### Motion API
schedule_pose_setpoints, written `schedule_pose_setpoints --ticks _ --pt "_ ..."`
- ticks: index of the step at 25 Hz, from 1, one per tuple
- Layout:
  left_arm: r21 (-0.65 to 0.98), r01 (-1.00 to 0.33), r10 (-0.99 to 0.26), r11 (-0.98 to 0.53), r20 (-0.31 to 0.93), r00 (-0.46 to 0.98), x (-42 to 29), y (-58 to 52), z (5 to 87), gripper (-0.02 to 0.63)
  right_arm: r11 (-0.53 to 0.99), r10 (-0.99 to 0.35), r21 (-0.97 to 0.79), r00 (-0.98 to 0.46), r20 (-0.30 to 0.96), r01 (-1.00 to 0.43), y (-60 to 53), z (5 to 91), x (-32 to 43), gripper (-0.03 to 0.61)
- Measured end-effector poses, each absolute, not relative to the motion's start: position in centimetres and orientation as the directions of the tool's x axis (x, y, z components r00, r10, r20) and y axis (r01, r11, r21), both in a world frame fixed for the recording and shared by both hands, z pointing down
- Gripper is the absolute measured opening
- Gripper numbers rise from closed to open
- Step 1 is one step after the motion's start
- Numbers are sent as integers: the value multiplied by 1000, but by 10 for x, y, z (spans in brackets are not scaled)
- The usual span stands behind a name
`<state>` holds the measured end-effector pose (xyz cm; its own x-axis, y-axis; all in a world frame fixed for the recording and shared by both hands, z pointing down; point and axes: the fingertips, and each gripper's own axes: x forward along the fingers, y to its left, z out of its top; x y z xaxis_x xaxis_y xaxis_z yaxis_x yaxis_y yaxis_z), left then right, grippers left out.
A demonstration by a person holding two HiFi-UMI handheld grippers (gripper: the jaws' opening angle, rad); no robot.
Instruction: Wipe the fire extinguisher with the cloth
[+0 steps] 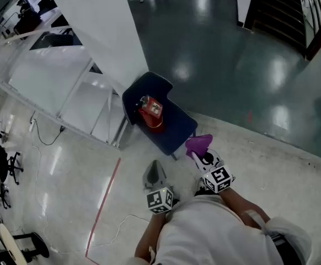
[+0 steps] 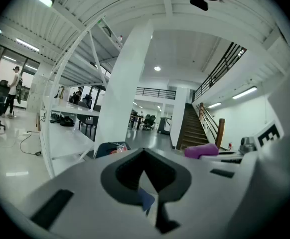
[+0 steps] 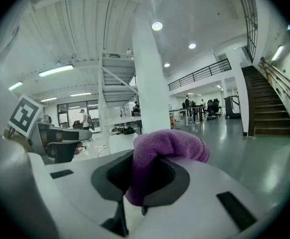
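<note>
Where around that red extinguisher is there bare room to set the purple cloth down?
Bare pale floor lies between the red line and the blue chair, and dark floor opens beyond the chair. The seat is mostly taken by the fire extinguisher; left of the line, cables and office chairs crowd things.

The right hand-held gripper (image 3: 133, 199) had its jaws clamped on a purple cloth (image 3: 169, 148) that bunched above them. Beyond rose a white pillar (image 3: 150, 83); far off left, possibly a person (image 3: 83, 117) stood.
</note>
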<state>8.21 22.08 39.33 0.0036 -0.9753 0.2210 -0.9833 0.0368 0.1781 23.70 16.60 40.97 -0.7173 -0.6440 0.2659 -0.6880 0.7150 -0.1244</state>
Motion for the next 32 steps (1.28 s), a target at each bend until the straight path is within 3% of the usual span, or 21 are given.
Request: schedule_pose_setpoints --ticks 14,26,32 --pt "187 -982 -977 42 213 -1 95 215 395 6 743 -619 -111 -741 261 -660 160 416 241 55" --pt "150 -979 -969 138 224 -103 71 185 413 6 825 -524 -70 -806 274 -560 121 439 214 55" --pt "151 -987 -974 59 224 -24 36 145 432 5 815 -544 -39 -787 290 -578 87 463 173 55"
